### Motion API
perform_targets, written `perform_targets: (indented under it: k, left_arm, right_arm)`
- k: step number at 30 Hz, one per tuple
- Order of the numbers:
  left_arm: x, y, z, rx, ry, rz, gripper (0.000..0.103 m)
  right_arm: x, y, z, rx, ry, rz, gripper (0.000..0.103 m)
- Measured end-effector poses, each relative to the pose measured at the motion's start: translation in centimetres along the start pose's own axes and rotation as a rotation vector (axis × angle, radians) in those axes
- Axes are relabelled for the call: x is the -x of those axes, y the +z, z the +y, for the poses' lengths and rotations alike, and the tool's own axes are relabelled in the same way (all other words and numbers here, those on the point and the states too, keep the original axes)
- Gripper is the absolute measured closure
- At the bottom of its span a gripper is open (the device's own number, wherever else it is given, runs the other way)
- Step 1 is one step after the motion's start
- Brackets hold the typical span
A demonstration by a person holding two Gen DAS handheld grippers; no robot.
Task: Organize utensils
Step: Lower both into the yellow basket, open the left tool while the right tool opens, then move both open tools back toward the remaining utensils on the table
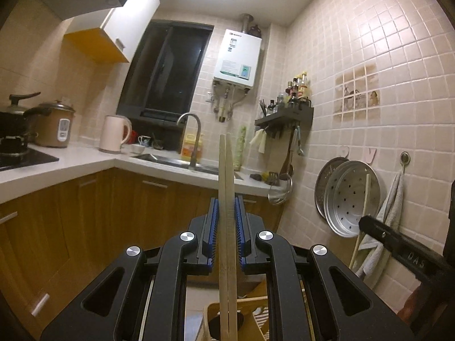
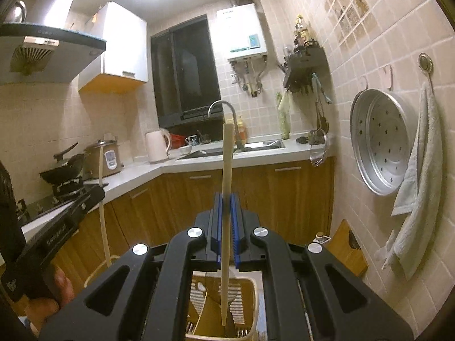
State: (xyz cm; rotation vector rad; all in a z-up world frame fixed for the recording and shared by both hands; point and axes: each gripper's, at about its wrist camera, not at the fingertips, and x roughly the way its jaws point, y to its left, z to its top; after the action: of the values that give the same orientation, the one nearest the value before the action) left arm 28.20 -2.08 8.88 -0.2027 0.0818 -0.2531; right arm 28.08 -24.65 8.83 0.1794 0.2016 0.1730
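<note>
My left gripper (image 1: pixel 226 209) is shut on a pair of pale wooden chopsticks (image 1: pixel 226 176) held upright, their lower ends reaching down toward a beige utensil holder (image 1: pixel 216 316) below. My right gripper (image 2: pixel 226 203) is shut on a single pale wooden utensil handle (image 2: pixel 227 164), also upright, its lower end inside the beige slotted utensil holder (image 2: pixel 250 292). The left gripper's body (image 2: pixel 57 233) shows at the left of the right wrist view with its chopsticks (image 2: pixel 103 204). The right gripper's body (image 1: pixel 403 251) shows at the right of the left wrist view.
An L-shaped white counter (image 1: pixel 85 160) with wooden cabinets runs ahead, with a sink and tap (image 1: pixel 193 142), a kettle (image 1: pixel 113 133), a rice cooker (image 1: pixel 55 125) and a stove. Steamer trays (image 2: pixel 384 145) and a towel (image 2: pixel 418 176) hang on the tiled right wall.
</note>
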Motion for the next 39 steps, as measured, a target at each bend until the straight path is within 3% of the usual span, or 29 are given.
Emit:
perform_targets:
  k: [5, 7, 9, 11, 19, 25, 31, 35, 39]
  left_arm:
    - [0.9, -0.2, -0.4, -0.025, -0.007, 0.01, 0.091]
    - [1.7, -0.2, -0.2, -0.025, 0.008, 0.005, 0.079]
    - [2.4, -0.1, 0.2, -0.015, 0.008, 0.016, 0.073]
    - [3.1, 0.0, 0.5, -0.008, 0.004, 0.028, 0.072]
    - [7.9, 0.1, 0.4, -0.033, -0.056, 0.13, 0.068]
    - [12.1, -0.2, 0.0, -0.013, -0.054, 0.192, 0.068]
    - [14.4, -2.4, 0.9, 0.002, -0.041, 0.372, 0.068]
    - [14.2, -5.1, 2.0, 0.033, -0.055, 0.574, 0.068]
    - [13.9, -8.5, 2.5, 0.032, -0.076, 0.755, 0.07]
  right_arm:
    - [0.6, -1.0, 0.4, 0.016, 0.003, 0.01, 0.098]
    - [0.8, -1.3, 0.4, 0.01, 0.016, 0.034, 0.097]
    - [1.0, -1.7, 0.4, 0.008, 0.036, 0.079, 0.081]
    - [1.9, -2.2, 0.3, 0.006, 0.029, 0.1, 0.065]
    - [6.7, -3.5, 0.5, 0.028, 0.002, 0.198, 0.064]
    - [9.3, -5.4, 1.3, 0.017, 0.008, 0.362, 0.064]
    - [10.2, -9.2, 3.0, 0.061, 0.02, 0.602, 0.064]
    - [10.4, -12.4, 3.8, 0.069, 0.043, 0.782, 0.064]
    - [10.5, -14.5, 3.6, 0.066, 0.029, 0.879, 0.064]
